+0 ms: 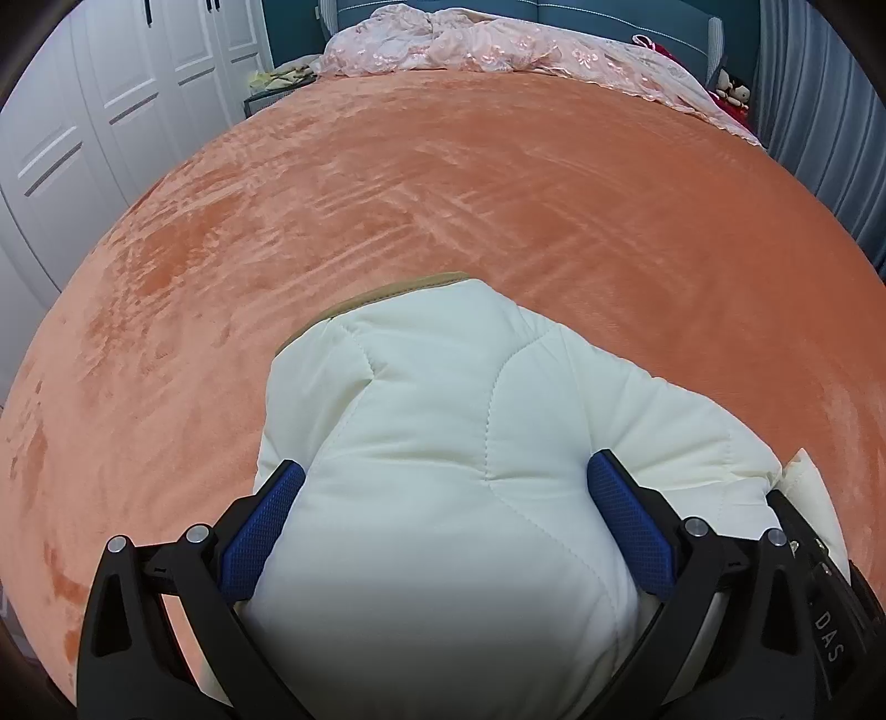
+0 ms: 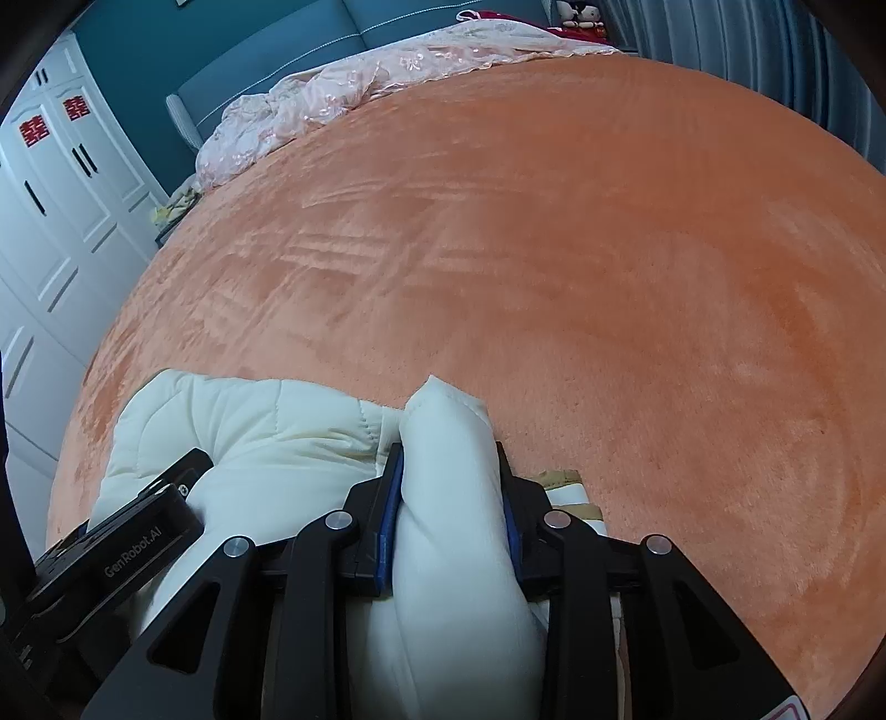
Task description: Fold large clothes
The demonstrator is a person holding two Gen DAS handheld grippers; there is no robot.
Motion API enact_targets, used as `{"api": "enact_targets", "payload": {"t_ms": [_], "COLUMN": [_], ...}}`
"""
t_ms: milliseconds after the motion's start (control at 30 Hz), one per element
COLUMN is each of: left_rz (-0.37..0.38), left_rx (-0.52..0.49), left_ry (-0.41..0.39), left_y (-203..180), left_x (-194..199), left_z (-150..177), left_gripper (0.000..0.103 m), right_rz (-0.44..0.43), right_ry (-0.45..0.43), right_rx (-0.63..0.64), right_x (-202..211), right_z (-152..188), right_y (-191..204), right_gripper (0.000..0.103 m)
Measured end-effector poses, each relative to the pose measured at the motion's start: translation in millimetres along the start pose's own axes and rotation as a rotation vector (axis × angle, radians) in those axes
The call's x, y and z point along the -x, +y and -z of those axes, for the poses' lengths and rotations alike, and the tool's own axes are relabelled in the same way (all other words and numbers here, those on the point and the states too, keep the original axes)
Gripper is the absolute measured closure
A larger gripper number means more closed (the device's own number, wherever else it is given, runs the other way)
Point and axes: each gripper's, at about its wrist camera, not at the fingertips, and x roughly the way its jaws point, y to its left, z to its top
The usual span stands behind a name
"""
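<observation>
A cream quilted jacket (image 1: pixel 443 399) with a tan trimmed edge lies bunched at the near side of the orange plush bed cover (image 1: pixel 443 183). My left gripper (image 1: pixel 447 462) stands wide, and its blue pads (image 1: pixel 266 526) press both sides of a thick bundle of the jacket. In the right wrist view my right gripper (image 2: pixel 447 447) pinches a narrow upright fold of the same jacket (image 2: pixel 249 421), which sticks out past the tips. The left gripper's black body (image 2: pixel 138 531) rests on the fabric just to the left. The jacket's lower part is hidden under both grippers.
Orange cover (image 2: pixel 609 277) spreads far ahead and to the right. A crumpled pink lace quilt (image 1: pixel 498 50) lies at the teal headboard (image 2: pixel 266 66). White wardrobe doors (image 1: pixel 83 138) stand left of the bed, grey curtains (image 1: pixel 819 111) to the right.
</observation>
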Motion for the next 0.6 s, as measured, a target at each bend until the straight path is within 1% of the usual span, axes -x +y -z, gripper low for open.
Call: {"api": "enact_targets", "payload": {"t_ms": [233, 300, 367, 400, 433, 467, 533, 600], "left_rz": [-0.014, -0.001, 0.021, 0.026, 0.027, 0.034, 0.066, 0.083], "left_rx": [-0.005, -0.001, 0.001, -0.006, -0.020, -0.030, -0.046, -0.064], "left_ry": [0.011, 0.028, 0.058, 0.075, 0.079, 0.075, 0.081, 0.099], "left_y": [-1.9, 0.0, 4.8, 7.3, 10.7, 15.1, 25.0, 35.0], "left_x": [-0.3, 2.3, 8.4, 15.3, 27.2, 41.3, 69.4, 96.2], "left_z": [-1.6, -3.8, -6.6, -7.5, -6.3, -2.5, 11.4, 31.7], "left_gripper": [0.005, 0.005, 0.005, 0.005, 0.005, 0.005, 0.005, 0.005], "right_rz": [0.010, -0.002, -0.029, -0.041, -0.054, -0.074, -0.129, -0.149], "right_ry": [-0.002, 0.017, 0.065, 0.094, 0.102, 0.093, 0.099, 0.138], "right_rx": [0.003, -0.008, -0.038, -0.062, -0.084, -0.093, -0.052, 0.011], "right_x": [-1.2, -0.3, 5.5, 14.9, 28.7, 48.9, 83.3, 110.1], "right_z": [-2.0, -5.6, -12.6, -16.8, -18.4, -17.2, -7.1, 9.4], "right_y": [2.5, 0.7, -5.0, -8.6, -12.7, -17.0, -21.6, -25.4], "right_gripper": [0.073, 0.073, 0.073, 0.073, 0.071, 0.069, 0.068, 0.068]}}
